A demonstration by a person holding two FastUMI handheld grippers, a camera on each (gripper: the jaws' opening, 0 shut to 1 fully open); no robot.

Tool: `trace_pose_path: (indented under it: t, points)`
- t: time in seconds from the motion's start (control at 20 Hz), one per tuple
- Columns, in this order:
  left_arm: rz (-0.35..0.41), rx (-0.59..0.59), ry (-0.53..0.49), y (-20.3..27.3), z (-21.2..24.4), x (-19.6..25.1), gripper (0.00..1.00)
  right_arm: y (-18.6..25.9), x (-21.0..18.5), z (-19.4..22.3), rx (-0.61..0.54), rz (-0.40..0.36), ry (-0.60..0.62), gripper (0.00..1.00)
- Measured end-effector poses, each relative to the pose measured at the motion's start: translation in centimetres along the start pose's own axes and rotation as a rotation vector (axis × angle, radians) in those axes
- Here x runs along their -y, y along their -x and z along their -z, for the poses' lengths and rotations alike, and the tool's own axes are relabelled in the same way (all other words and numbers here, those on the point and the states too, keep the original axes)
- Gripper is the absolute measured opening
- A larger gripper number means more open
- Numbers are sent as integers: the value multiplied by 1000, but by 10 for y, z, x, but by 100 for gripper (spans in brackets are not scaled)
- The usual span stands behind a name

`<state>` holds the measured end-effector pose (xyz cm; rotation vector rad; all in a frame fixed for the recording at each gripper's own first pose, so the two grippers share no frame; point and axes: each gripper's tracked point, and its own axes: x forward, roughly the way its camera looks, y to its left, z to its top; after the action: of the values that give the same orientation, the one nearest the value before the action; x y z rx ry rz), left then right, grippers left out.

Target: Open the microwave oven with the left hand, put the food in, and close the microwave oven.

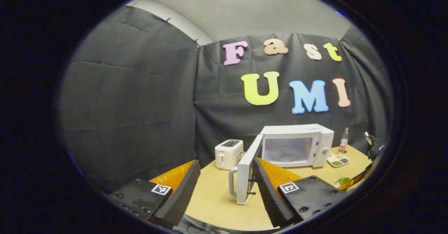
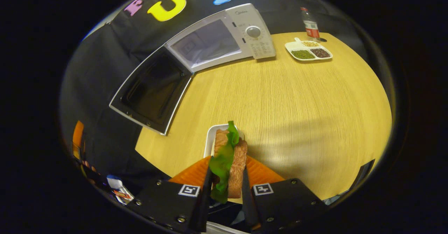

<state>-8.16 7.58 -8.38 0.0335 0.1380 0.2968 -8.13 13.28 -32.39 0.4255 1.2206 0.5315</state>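
The sandwich (image 2: 229, 160) is pinched upright between the right gripper's (image 2: 225, 186) fingers above its white tray (image 2: 210, 139), the microwave's (image 2: 213, 41) open cavity lies ahead and left, while the left gripper (image 1: 224, 185) hangs open, empty.

the microwave (image 2: 217, 38) cavity stood open and bare inside, its door (image 2: 152, 90) swung wide out over the table (image 2: 297, 104) edge on the left. a toaster (image 1: 228, 153) sat beside the door; a sectioned dish (image 2: 308, 50) and bottle (image 2: 309, 23) stood right, with bare tabletop between.
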Motion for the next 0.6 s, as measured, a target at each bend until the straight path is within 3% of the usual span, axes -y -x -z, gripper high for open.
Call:
trace_pose_path:
  t: [0.05, 0.15, 0.6]
  points:
    - [-8, 4, -1, 2, 0, 0, 98, 2, -1, -3, 24, -7, -4, 41]
    - [-7, 7, 0, 2, -3, 3, 98, 8, -2, -10, 44, -5, 35, 29]
    - [32, 52, -3, -35, -20, 2, 96, 20, -44, -82, 213, -25, 40, 28]
